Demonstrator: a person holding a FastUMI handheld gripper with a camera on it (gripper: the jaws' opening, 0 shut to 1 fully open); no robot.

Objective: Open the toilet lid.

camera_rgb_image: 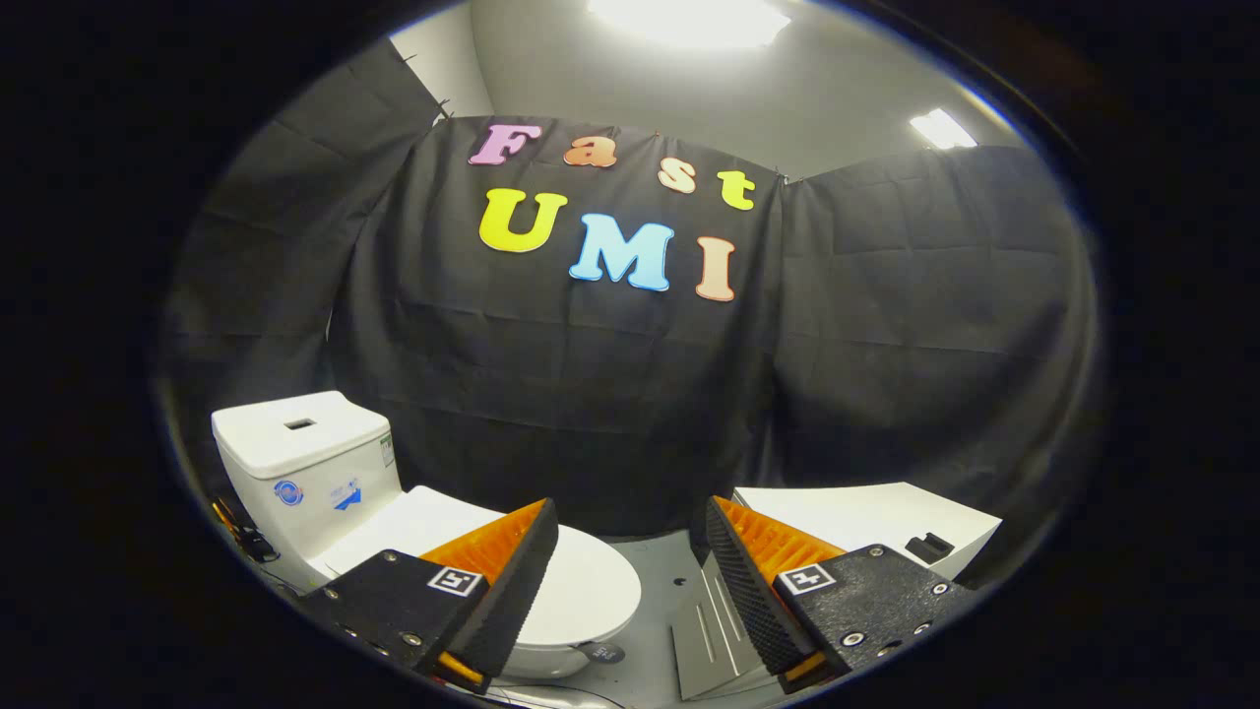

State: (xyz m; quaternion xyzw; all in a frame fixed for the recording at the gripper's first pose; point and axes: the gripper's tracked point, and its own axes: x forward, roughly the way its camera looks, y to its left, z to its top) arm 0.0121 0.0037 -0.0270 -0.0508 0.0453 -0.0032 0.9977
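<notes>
Hand-held gripper (630,561): ridged fingers, square tag markers, silver screws, spread apart.

Floor (658,581): grey, smooth | toilet (325,483) stands on it, lid (581,581) down | white box (866,522) stands near, apart from the toilet | flat grey metal plate (714,630) lies between them
</notes>
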